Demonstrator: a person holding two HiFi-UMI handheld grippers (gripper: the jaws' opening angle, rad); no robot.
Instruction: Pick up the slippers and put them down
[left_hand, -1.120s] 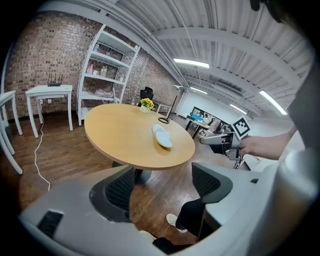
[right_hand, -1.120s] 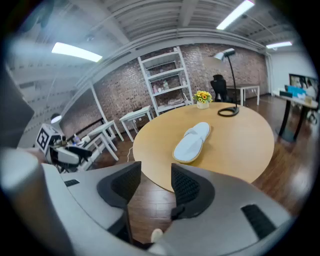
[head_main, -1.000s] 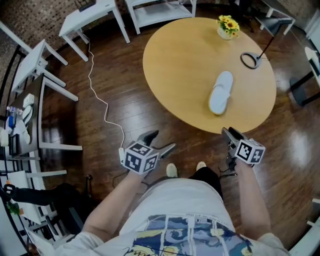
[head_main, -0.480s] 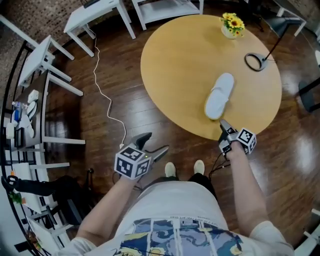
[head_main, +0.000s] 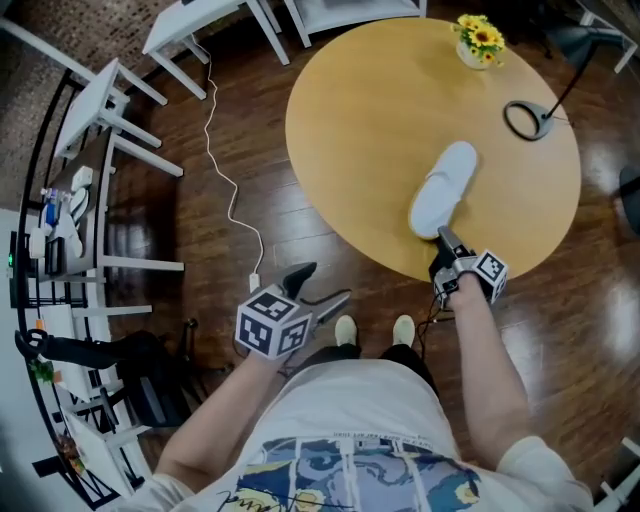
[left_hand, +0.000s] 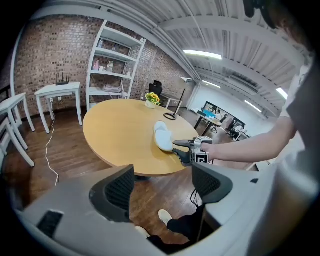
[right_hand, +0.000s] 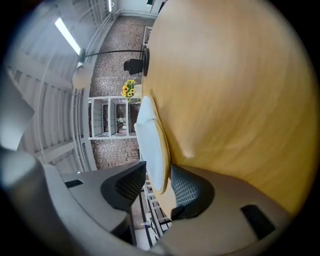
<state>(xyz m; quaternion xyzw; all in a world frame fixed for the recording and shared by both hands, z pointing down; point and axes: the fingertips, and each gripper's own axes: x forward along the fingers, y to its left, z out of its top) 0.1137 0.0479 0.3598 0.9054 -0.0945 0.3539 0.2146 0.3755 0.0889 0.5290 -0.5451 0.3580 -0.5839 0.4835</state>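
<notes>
Round wooden tabletop (head_main: 360, 120) bearing a pot of sunflowers (head_main: 478, 40) and a black ring-based lamp (head_main: 527, 120); dark plank floor (head_main: 300, 245) with white cable (head_main: 208, 110), white side tables (head_main: 185, 28) and wire rack (head_main: 45, 230).

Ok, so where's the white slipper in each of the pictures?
Head view: the slipper lies right of centre, near the close edge of the table.
Left gripper view: the slipper is mid-picture, on the table's right side.
Right gripper view: the slipper is centre left, seen on its side.
Shared landmark: the yellow flowers, beyond it on the table.
</notes>
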